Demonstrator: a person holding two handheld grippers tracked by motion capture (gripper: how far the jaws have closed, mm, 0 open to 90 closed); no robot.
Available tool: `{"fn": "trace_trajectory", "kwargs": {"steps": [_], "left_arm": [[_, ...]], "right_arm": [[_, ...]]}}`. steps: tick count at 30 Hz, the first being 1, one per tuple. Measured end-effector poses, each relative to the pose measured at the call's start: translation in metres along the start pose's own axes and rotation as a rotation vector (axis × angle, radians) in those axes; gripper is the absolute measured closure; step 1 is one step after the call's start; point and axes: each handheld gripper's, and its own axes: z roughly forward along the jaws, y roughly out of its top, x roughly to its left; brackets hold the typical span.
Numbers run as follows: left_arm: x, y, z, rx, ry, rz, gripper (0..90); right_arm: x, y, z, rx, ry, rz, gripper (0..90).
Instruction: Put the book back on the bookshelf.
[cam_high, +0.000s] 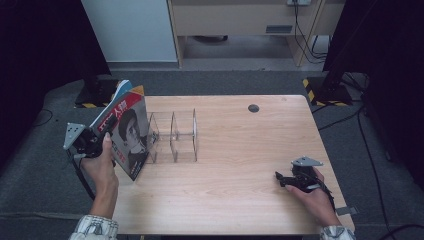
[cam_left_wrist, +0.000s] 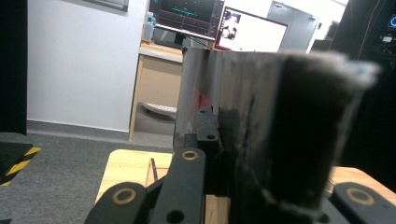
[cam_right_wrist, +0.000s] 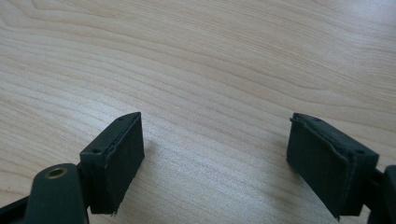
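The right gripper (cam_high: 278, 177) rests low on the light wooden table (cam_high: 240, 200), near the person. Its jaws are spread wide with nothing between them. The left gripper (cam_high: 106, 137) is pinching a thin magazine with a red title and a dark face picture on the cover (cam_high: 128, 134). The magazine stands up tall and tilted over the table's left edge. Just to its right is the clear plastic rack with upright dividers (cam_high: 175, 136). Its slots are empty, so the left hand is much nearer.
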Motion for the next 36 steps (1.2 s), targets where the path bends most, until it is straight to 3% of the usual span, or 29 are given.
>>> {"fn": "trace_trajectory", "kwargs": {"steps": [13,17,23,28,36], "left_arm": [[0.0052,-0.0014,0.0014,0.011,-0.001,-0.01,84.6],[0.0069,-0.0001,0.0026,0.037,0.002,-0.031,83.8],[0.0086,0.0024,0.0016,0.047,-0.006,-0.029,81.8],[0.0068,0.0051,0.0024,0.051,-0.009,-0.008,76.0],[0.0026,0.0062,0.0033,0.064,0.004,0.036,59.4]], "right_arm": [[0.001,-0.0005,-0.0005,-0.001,0.001,0.001,19.3],[0.0009,-0.0006,-0.0005,-0.002,0.001,-0.002,19.2],[0.0015,-0.0009,-0.001,-0.001,0.001,0.001,19.2],[0.0014,-0.0009,-0.001,-0.001,0.002,0.001,19.2],[0.0012,-0.001,-0.0011,-0.001,0.003,-0.003,19.1]]}}
